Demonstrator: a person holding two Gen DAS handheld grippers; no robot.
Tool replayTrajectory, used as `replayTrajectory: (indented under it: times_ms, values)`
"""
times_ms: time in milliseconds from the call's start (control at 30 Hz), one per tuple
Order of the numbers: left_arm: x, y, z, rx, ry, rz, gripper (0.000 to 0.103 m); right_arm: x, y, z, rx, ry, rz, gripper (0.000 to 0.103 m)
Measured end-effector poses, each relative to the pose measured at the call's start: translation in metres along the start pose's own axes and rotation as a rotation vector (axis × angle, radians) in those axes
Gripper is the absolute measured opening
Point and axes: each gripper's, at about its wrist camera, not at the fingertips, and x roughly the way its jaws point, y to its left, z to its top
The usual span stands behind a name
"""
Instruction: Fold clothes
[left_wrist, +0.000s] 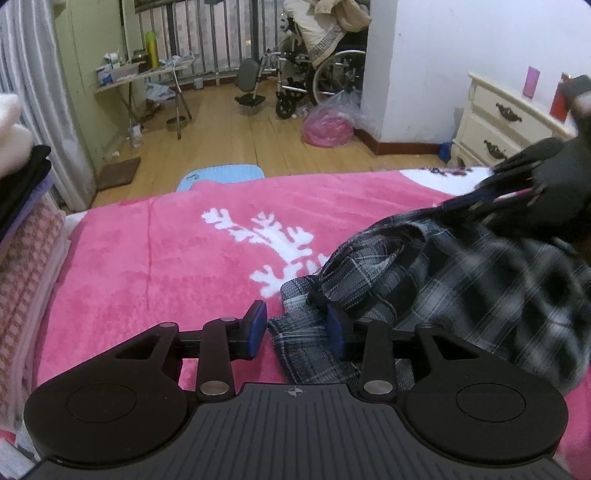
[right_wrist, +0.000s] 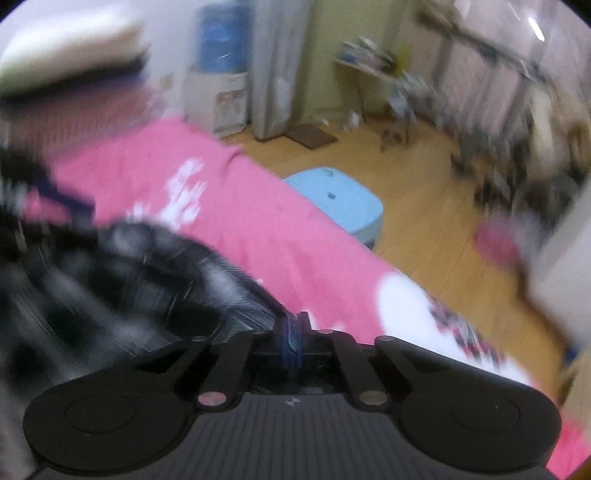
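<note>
A black, grey and white plaid garment (left_wrist: 461, 280) lies bunched on the pink blanket (left_wrist: 147, 258) at the right of the left wrist view. My left gripper (left_wrist: 297, 326) stands open over the garment's near corner. Its right pad is against the cloth and its left pad is clear of it. At the far right a black-gloved hand (left_wrist: 561, 177) pulls one end of the garment up off the bed. In the blurred right wrist view my right gripper (right_wrist: 291, 334) is shut on an edge of the plaid garment (right_wrist: 122, 273), which trails off to the left.
A stack of folded clothes (left_wrist: 22, 177) sits at the bed's left edge. Past the bed's far edge stands a light blue stool (right_wrist: 340, 203) on the wooden floor. Farther off are a cream nightstand (left_wrist: 509, 122), a wheelchair (left_wrist: 317, 74) and a water dispenser (right_wrist: 218, 74).
</note>
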Motion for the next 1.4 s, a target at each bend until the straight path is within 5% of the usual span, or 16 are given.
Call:
replayTrajectory:
  times_ms: [100, 233, 433, 567, 800, 1000, 1100, 1400]
  values:
    - [-0.011, 0.002, 0.005, -0.018, -0.045, -0.005, 0.044, -0.064, -0.048, -0.003, 0.139, 0.036, -0.034, 0.027]
    - [-0.028, 0.0, 0.014, -0.025, -0.125, -0.009, 0.044, -0.164, -0.09, -0.031, 0.23, 0.174, -0.181, 0.027]
    - [-0.018, -0.048, 0.028, 0.062, -0.091, -0.122, 0.044, -0.275, -0.048, -0.115, 0.296, 0.207, -0.408, 0.025]
    - [0.008, -0.089, 0.034, 0.155, -0.047, -0.19, 0.044, -0.266, -0.006, -0.174, 0.436, 0.181, -0.475, 0.02]
    - [0.041, -0.132, 0.026, 0.304, -0.029, -0.172, 0.043, -0.209, 0.036, -0.244, 0.375, 0.296, -0.559, 0.018]
    - [0.051, -0.127, 0.016, 0.25, 0.018, -0.132, 0.044, -0.192, 0.04, -0.266, 0.272, 0.345, -0.588, 0.017]
    - [0.048, -0.127, 0.015, 0.253, 0.011, -0.125, 0.044, -0.193, 0.029, -0.267, 0.316, 0.333, -0.591, 0.006]
    - [0.05, -0.133, 0.015, 0.261, -0.006, -0.109, 0.044, -0.187, 0.037, -0.265, 0.347, 0.29, -0.503, 0.017]
